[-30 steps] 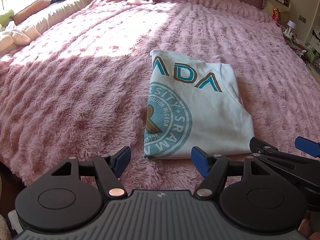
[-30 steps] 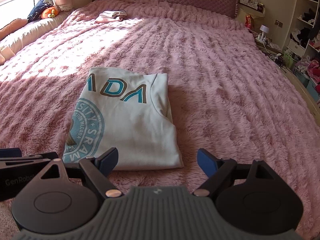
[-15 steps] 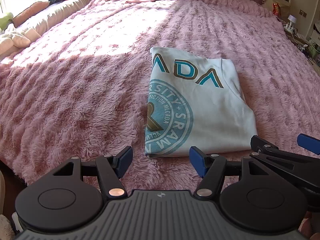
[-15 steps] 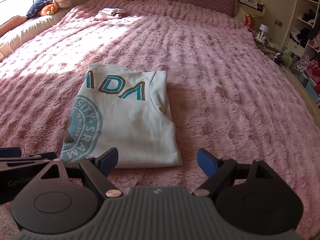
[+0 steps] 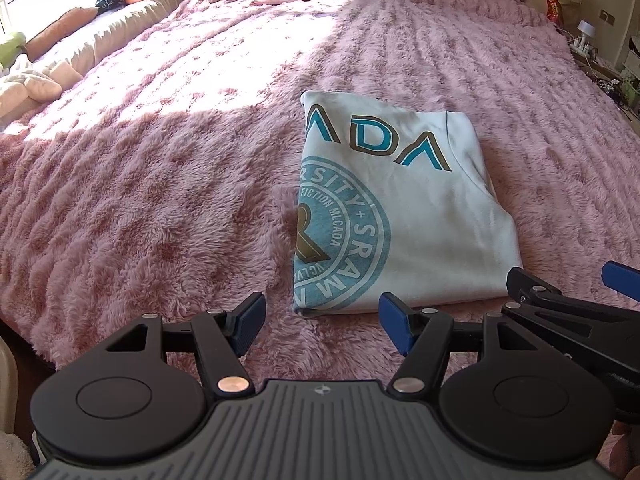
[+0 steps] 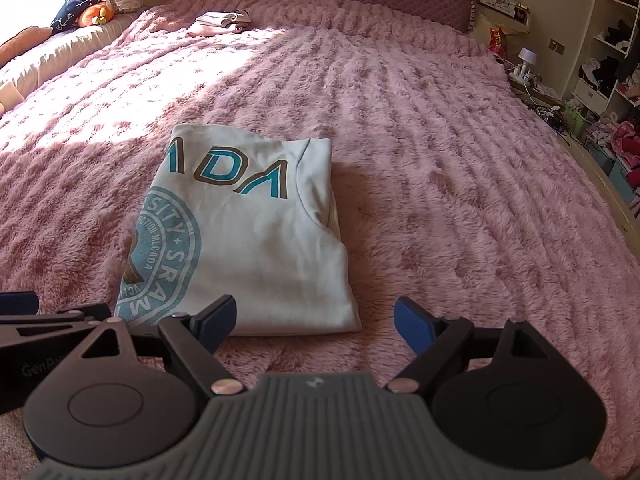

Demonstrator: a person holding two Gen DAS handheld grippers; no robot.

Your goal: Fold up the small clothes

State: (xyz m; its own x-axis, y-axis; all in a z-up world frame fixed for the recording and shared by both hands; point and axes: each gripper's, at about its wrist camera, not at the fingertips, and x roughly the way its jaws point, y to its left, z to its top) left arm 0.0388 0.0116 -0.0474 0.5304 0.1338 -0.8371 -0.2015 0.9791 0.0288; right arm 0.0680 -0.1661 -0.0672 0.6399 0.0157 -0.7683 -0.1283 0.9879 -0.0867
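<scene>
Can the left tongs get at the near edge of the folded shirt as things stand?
Probably yes. The left tongs are open and sit just short of the shirt, whose near edge lies flat on the blanket with nothing between. The right tongs are beside them, not across the path.

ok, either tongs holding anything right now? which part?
Nothing held. Left tongs and right tongs are both open, just short of the folded T-shirt's near edge on the bed.

The left black two-finger gripper with blue pads (image 5: 322,322) and the matching right gripper (image 6: 316,318) hover side by side, jaws spread wide and empty, just short of the folded pale-blue printed T-shirt's (image 5: 404,216) near edge.
</scene>
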